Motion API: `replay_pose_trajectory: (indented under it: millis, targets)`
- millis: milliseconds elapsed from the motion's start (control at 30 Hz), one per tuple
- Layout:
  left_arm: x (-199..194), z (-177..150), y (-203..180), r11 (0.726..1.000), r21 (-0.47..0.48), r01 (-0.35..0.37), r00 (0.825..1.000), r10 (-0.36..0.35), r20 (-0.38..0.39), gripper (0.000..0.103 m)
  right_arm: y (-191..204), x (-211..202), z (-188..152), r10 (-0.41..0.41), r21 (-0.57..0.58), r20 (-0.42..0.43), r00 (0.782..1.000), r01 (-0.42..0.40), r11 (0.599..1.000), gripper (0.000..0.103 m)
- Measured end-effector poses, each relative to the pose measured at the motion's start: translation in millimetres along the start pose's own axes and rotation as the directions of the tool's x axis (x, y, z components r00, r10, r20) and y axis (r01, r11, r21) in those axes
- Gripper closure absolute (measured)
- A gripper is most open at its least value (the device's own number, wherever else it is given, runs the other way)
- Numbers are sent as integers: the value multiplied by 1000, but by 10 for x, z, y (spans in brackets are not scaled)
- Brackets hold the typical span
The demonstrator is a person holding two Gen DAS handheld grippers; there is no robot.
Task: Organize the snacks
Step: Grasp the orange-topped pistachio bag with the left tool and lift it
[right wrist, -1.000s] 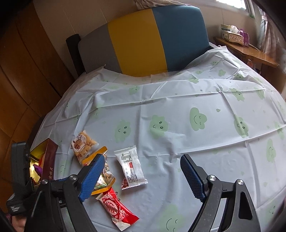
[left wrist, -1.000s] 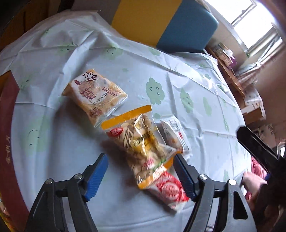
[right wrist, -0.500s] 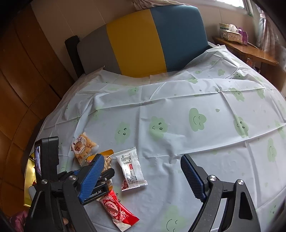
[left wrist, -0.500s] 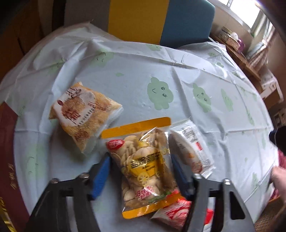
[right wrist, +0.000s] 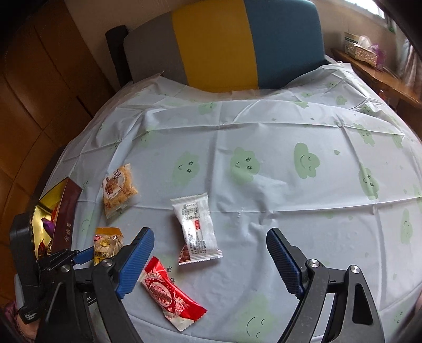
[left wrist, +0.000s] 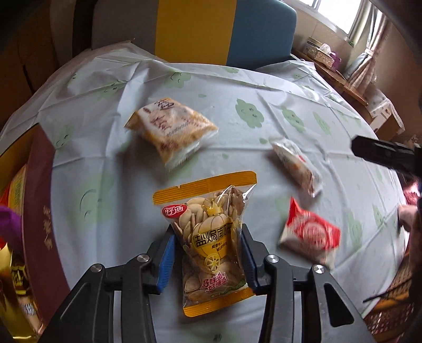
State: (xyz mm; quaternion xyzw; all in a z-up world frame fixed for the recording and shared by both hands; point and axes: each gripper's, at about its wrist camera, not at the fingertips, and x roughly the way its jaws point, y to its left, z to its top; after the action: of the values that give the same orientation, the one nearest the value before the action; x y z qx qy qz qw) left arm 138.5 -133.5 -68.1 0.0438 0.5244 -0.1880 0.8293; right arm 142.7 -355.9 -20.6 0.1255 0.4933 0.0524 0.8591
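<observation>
– Where's the seed pkt?
– Seed pkt [left wrist: 211, 237] pinched in my left tongs [left wrist: 208, 253], lifted above the bench [left wrist: 232, 158].
– Right tongs?
– Right tongs [right wrist: 211, 263] spread wide, holding nothing, above white pkt [right wrist: 196, 229] & red pkt [right wrist: 168, 293].

Glossy clear-plastic seed packet [left wrist: 211, 237], ribbed blue pads [left wrist: 165, 260], creased matt plastic tablecloth [right wrist: 277, 211].

Daylight is being admitted through the window [left wrist: 335, 13] at upper right. The orange packet [left wrist: 171, 129] and red packet [left wrist: 308, 234] are being smeared by motion blur; edges are being bowed and darkened.
</observation>
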Motion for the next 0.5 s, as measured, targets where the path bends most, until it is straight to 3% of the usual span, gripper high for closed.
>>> replay_pose_trajectory:
  millis: [133, 333, 500]
  targets:
    - [-116, -252, -23, 999, 35, -3, 1000, 3, 23, 58, 49, 73, -41, 12, -21, -35, 999, -13, 1000, 16]
    - [-176, -467, -37, 999, 47, 0, 997, -4, 83, 57, 258, 136, -130, 106, -101, -105, 989, -116, 988, 18]
    - [-198, -507, 12, 999, 36, 17, 995, -21, 97, 56, 426, 261, -263, 82, -179, -181, 980, -115, 977, 18]
